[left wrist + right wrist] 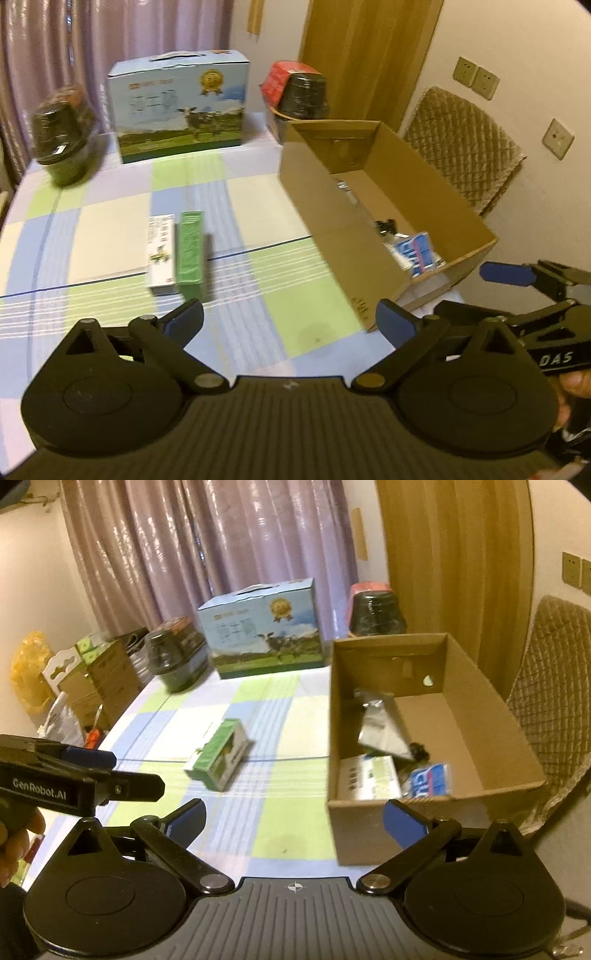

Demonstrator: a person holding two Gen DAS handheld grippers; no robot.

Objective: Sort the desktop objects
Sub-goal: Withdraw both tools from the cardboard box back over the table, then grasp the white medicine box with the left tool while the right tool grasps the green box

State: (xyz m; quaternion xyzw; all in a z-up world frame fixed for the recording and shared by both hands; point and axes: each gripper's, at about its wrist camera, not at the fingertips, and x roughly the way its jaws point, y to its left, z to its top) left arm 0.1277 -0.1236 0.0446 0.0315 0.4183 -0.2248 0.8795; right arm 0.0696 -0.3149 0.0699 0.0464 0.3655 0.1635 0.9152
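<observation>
We are holding the left tongs (290, 319) spread wide over the checked cloth of the counter (110, 236), with nothing between their blue pads. The right tongs (293, 821) are standing just as wide and empty, hanging at the near corner of the open cardboard box (369, 827). Two small cartons are lying side by side and touching near the middle of the counter: a green carton (190, 254) and a white carton (161, 254) on its left. In the cardboard box we are seeing a silvery pouch (380, 727), a white and green packet (369, 777), a blue packet (432, 781) and a small dark thing too blurred to name. At the counter's far edge a milk carton case with a cow picture (181, 107) is standing between two dark wrapped tubs (61, 136) (304, 96). A quilted chair (465, 147) is sitting behind the box.
</observation>
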